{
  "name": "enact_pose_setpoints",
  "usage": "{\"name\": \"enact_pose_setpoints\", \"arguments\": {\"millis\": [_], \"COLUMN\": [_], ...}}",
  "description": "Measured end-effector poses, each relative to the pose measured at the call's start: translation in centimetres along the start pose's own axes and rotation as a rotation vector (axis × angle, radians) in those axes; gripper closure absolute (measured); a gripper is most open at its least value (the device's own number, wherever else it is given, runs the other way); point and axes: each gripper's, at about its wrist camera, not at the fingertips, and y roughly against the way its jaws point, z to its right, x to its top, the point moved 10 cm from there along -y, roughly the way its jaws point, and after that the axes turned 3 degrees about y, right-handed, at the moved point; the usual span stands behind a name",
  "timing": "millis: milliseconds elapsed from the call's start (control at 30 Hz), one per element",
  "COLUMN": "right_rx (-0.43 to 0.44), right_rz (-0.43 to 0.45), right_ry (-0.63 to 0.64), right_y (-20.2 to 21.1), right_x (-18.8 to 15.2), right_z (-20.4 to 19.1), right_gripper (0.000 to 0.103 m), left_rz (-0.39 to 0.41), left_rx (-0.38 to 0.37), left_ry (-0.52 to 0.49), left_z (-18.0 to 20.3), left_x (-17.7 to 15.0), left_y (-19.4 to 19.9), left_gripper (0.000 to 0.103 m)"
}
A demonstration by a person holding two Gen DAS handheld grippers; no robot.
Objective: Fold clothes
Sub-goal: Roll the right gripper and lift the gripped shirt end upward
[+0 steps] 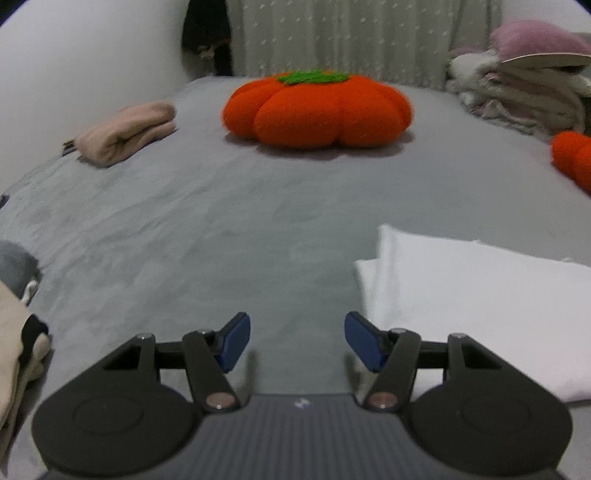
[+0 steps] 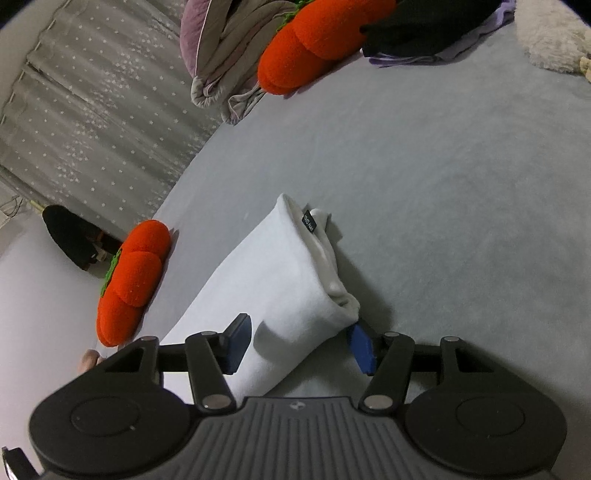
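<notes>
Left gripper [image 1: 297, 341] hangs over bare grey bedsheet [image 1: 207, 236], blue pads apart, nothing between them. Right gripper [image 2: 301, 345] has jaws apart too, straddling the near end of the folded white garment [image 2: 273, 280]; the left pad stands clear of the cloth, the right pad sits just beside the garment's lower corner, and whether it touches cannot be told. No clamp visible.

Left wrist view, left to right:
- Near left edge: heap of beige clothing [image 1: 16, 354] with a dark trim, a grey piece behind it.
- Far left: folded pink-beige garment [image 1: 127, 133] lying on the sheet, well apart from the gripper.
- Centre far: orange pumpkin-shaped cushion [image 1: 317, 110] with a green top, in front of a pale star-print curtain [image 1: 343, 33].
- Near right: the white garment [image 1: 480, 302], folded flat, its left edge just beside the right finger.
- Far right: rumpled pile of bedding [image 1: 517, 88], a mauve piece on top; part of a second orange cushion [image 1: 572, 158] at the edge.

Right wrist view: white garment runs from the jaws away toward the middle of the bed, a small black label [image 2: 309, 221] at its far end. Black clothing [image 2: 424, 26] lies far right.
</notes>
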Motion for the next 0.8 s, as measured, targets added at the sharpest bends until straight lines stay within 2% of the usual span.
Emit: {"name": "enact_pose_setpoints", "arguments": {"millis": [100,167,233,367,533,800], "right_rx": [-0.013,-0.019,-0.02,-0.036,-0.028,-0.003], "right_rz": [0.001,0.004,0.011,0.036,0.074,0.109], "right_ry": [0.012,0.022,0.03,0.03,0.03,-0.079], "right_y": [0.0,0.1,0.1,0.3,0.8,0.4], "right_x": [0.0,-0.1,-0.1,0.0,0.1,-0.1], "right_z": [-0.2,-0.3,-0.1,0.2,0.0,0.8], "right_gripper": [0.044,0.044,0.044,0.058,0.06,0.058], "left_rz": [0.079,0.102,0.092,0.074,0.056,0.042], "left_rx": [-0.036,-0.088,-0.12,-0.141,-0.158,-0.163], "left_ry": [-0.078,-0.117,-0.14,-0.16,-0.151,-0.149], "left_z": [2.3,4.2,5.7,7.2,7.2,7.1], "left_x": [0.5,0.4,-0.2,-0.9,-1.3,-1.6], "left_y": [1.7,2.6,2.8,2.7,2.4,2.2], "left_gripper": [0.043,0.043,0.043,0.043,0.043,0.043]}}
